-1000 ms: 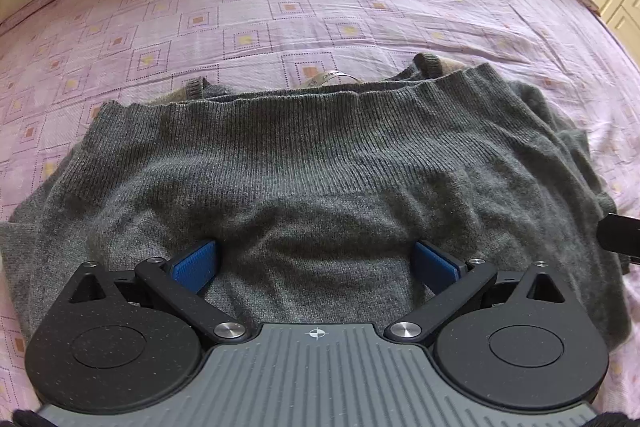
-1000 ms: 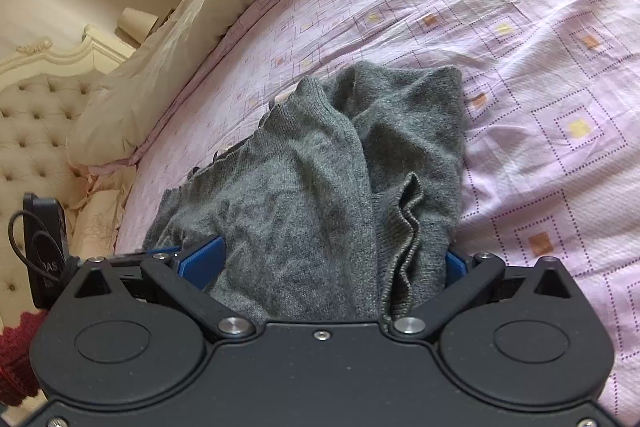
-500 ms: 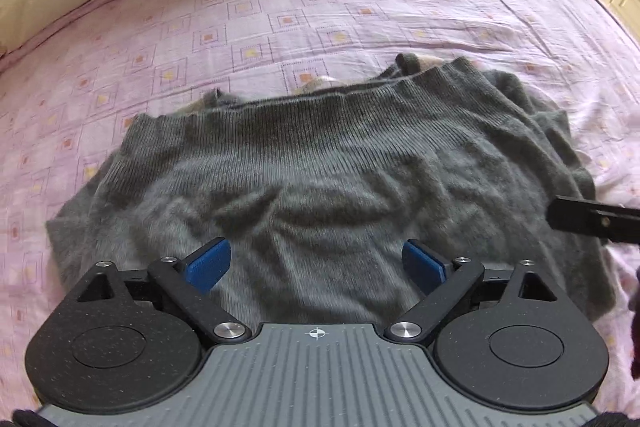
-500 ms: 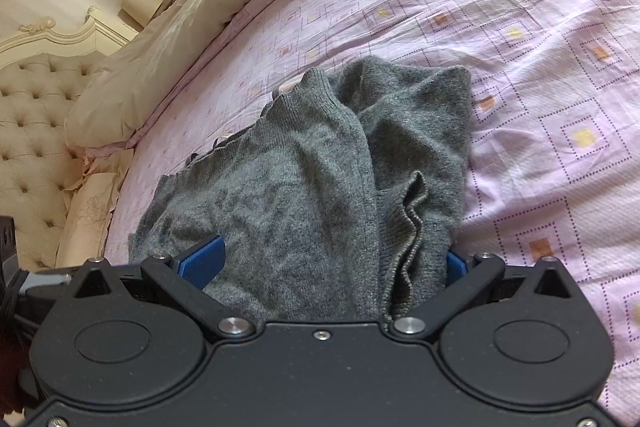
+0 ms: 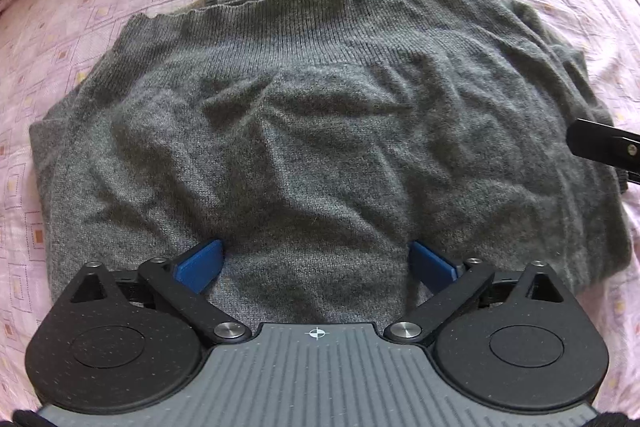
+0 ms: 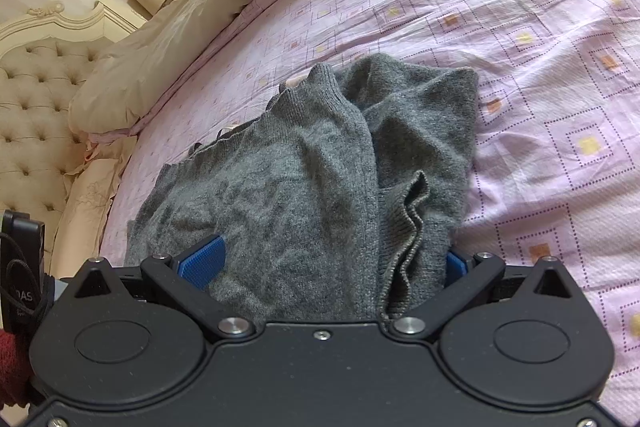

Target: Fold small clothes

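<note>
Both claws stand spread wide over a grey knitted sweater (image 5: 320,131) lying on a bed. Nearest the lens in the left wrist view, the left gripper (image 5: 316,263) points steeply down, its jaws opening, blue pads (image 5: 200,263) set far apart with wrinkled knit lying between them and neither pad pinching it. Beyond the pads the sweater spreads broad and roughly flat, creased across its middle, with a ribbed edge along its far side and a doubled layer peeking out behind that edge. At the right border of that view a black part of the right gripper (image 6: 332,263) juts in over the garment's side. In the right wrist view, its jaws also stand wide; a rumpled fold of the sweater bunches up between them and hides most of the far pad, and no squeeze on the cloth shows. Under and past the garment runs a pink bedsheet (image 6: 540,27) printed with small squares. Farther off lie a cream pillow (image 6: 192,27) and a tufted cream headboard (image 6: 36,115).
</note>
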### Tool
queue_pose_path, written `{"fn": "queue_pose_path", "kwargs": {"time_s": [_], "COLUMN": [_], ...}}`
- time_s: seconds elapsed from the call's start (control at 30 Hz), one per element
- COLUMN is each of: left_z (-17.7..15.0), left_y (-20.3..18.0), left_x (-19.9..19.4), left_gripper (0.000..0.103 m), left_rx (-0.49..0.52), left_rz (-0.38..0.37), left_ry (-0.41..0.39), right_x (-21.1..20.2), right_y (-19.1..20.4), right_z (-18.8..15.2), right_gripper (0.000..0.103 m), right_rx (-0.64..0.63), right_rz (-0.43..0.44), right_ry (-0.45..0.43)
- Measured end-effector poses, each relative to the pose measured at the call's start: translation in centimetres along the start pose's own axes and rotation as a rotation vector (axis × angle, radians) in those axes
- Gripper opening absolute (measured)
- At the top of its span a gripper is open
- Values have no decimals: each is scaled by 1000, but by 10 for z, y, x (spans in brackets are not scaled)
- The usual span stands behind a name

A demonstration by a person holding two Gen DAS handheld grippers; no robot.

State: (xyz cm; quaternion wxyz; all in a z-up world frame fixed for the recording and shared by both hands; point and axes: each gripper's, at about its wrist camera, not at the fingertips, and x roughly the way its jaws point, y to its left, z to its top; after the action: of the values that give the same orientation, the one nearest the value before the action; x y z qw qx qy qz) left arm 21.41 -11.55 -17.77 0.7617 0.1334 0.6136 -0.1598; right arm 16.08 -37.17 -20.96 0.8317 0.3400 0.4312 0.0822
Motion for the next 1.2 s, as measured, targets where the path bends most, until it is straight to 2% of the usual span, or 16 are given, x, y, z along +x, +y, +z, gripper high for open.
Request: {"fn": "queue_pose_path", "kwargs": {"time_s": [0.33, 0.57, 0.73, 0.8, 0.83, 0.87, 0.9, 0.93, 0.97, 1.03, 1.2], "left_z": [9, 11, 10, 8, 8, 7, 6, 5, 4, 3, -5], "left_y": [8, 1, 2, 1, 1, 1, 2, 2, 2, 3, 5], "left_x": [10, 13, 13, 11, 11, 10, 9, 9, 9, 8, 6], "left_gripper": [103, 103, 103, 103, 103, 103, 103, 103, 103, 103, 103], "left_rx": [-3, -16, -19, -21, -21, -20, -19, -18, -17, -13, -9], "left_rz": [7, 22, 24, 25, 24, 23, 22, 21, 19, 17, 10], "left_ry": [4, 3, -24, -31, -31, -30, -29, -29, -31, -42, -66], "right_x": [-6, -10, -9, -8, -8, -7, -8, -8, -5, -5, -10], "right_y": [-10, -26, -23, -20, -18, -16, -15, -16, -21, -24, 11], "right_z": [-3, -1, 6, 9, 11, 12, 14, 14, 13, 11, 17], "right_gripper": [103, 103, 103, 98, 91, 73, 60, 23, 25, 26, 25], "right_rx": [25, 101, 88, 81, 78, 73, 69, 73, 100, 142, 37], "right_rz": [49, 118, 112, 87, 67, 36, -2, -42, -43, -37, -123], "right_ry": [-18, -21, 26, 46, 55, 66, 76, 97, 135, 127, 115]}}
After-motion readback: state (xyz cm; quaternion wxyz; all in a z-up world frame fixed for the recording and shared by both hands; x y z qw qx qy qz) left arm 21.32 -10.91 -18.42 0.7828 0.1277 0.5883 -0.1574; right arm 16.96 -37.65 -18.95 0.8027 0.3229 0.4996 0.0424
